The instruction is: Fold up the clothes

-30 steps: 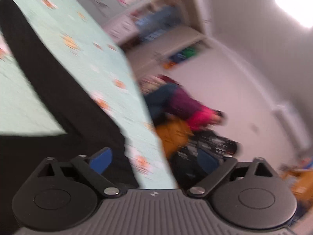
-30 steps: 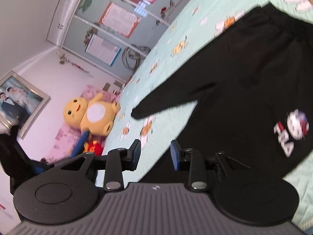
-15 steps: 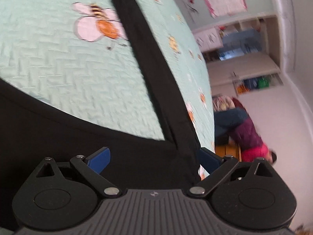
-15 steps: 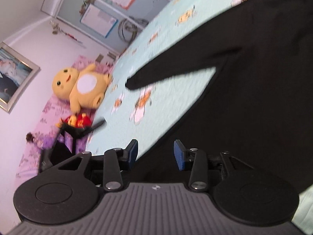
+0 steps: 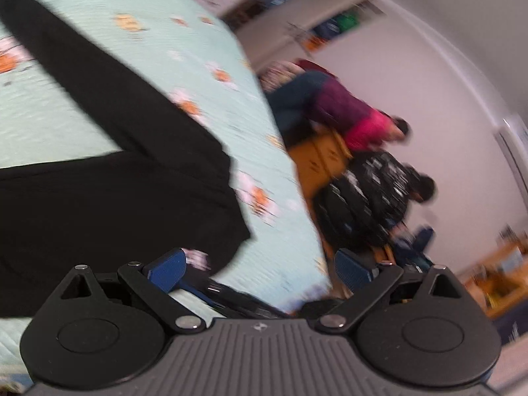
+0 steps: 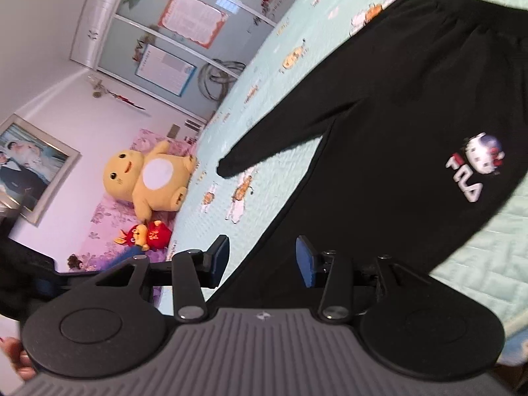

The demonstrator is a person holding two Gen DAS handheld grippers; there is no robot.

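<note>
Black trousers (image 6: 412, 138) spread on the bed (image 5: 138, 36), their far edges cut off. Left claw (image 5: 260, 265) gapes empty, view blurred; right claw (image 6: 262, 264) is opening, empty, its fingertips over the trouser edge.

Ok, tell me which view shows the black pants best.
Right wrist: the pants lie spread on the bedspread with waistband, one leg and logo sharp. Left wrist shows only blurred black fabric.
</note>
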